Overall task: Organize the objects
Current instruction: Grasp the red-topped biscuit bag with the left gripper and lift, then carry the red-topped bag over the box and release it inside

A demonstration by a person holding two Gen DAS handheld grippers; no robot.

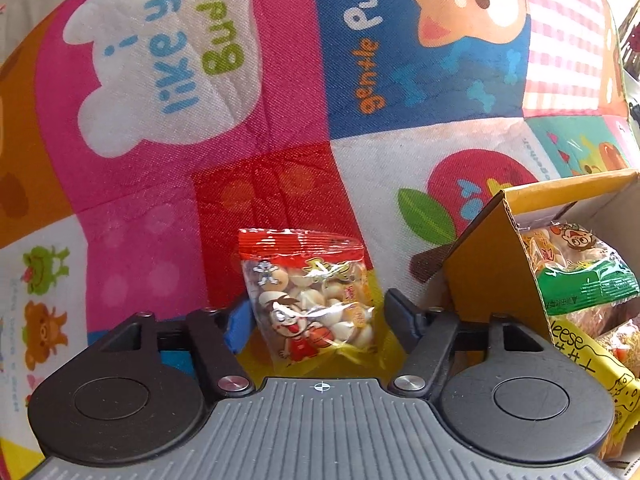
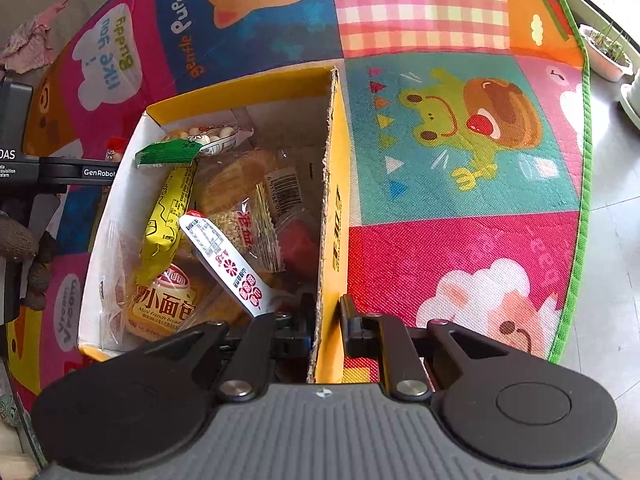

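A small clear snack bag with a red top (image 1: 316, 296) lies on the colourful play mat (image 1: 248, 128). My left gripper (image 1: 318, 314) is open, its fingers on either side of the bag, not closed on it. A yellow cardboard box (image 2: 332, 216) filled with several snack packets stands on the mat; it also shows in the left wrist view (image 1: 492, 280) at the right. My right gripper (image 2: 326, 324) is shut on the box's right wall, one finger inside and one outside. A little of the red-topped bag (image 2: 116, 150) shows left of the box.
Inside the box lie a yellow stick packet (image 2: 168, 216), a green packet (image 2: 168, 152), a bread bag (image 2: 164, 304) and a white sachet (image 2: 228, 264). The mat's green edge (image 2: 584, 184) borders grey floor with plant pots (image 2: 608, 52) at the right.
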